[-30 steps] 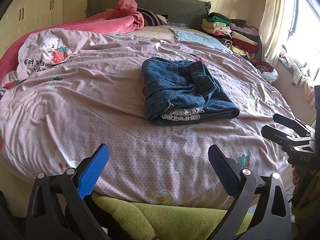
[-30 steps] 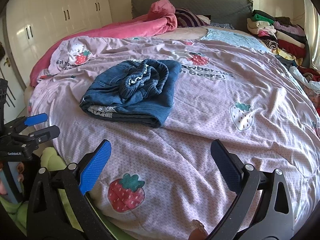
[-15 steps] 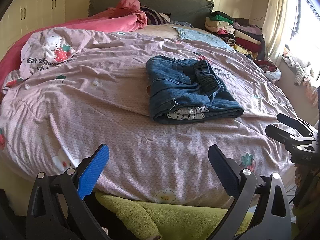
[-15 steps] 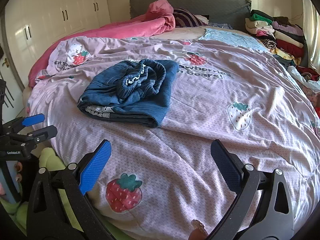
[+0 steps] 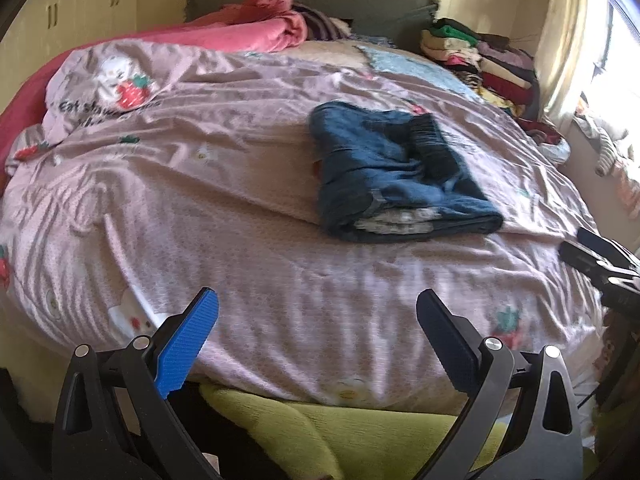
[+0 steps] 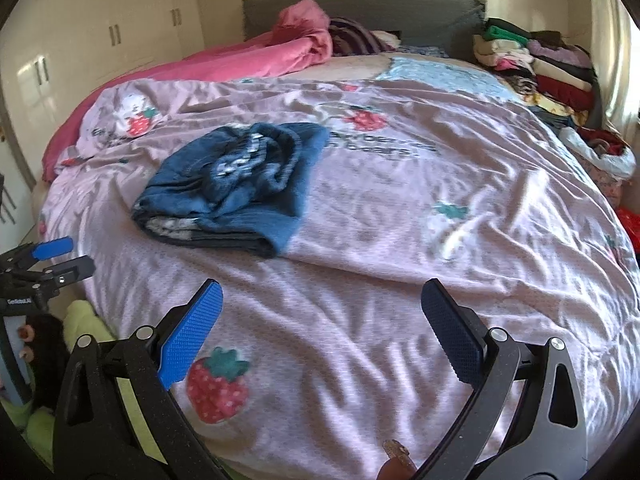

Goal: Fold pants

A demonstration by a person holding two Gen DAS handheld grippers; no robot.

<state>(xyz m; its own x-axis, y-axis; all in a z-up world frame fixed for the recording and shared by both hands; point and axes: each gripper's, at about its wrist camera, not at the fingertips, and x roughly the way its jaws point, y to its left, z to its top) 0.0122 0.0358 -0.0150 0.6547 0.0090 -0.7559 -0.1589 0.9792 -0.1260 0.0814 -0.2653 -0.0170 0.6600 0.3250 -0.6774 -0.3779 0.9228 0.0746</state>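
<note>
The blue denim pants (image 5: 396, 172) lie folded in a compact bundle on the pink strawberry-print bedspread (image 5: 200, 200), with the elastic waistband on top. They also show in the right wrist view (image 6: 236, 188), left of centre. My left gripper (image 5: 316, 320) is open and empty near the bed's foot edge, well short of the pants. My right gripper (image 6: 320, 312) is open and empty over the bedspread (image 6: 400, 260), also short of the pants. Each gripper shows at the edge of the other's view: the right one (image 5: 600, 256), the left one (image 6: 48, 260).
A pink duvet (image 5: 256, 28) is bunched at the headboard. Stacks of folded clothes (image 5: 480, 60) line the bed's far right side. A yellow-green blanket (image 5: 320, 424) hangs below the bed's foot edge. White wardrobes (image 6: 100, 48) stand at the left.
Both grippers have drawn back and risen slightly, still open. The folded pants have not moved on the bed.
</note>
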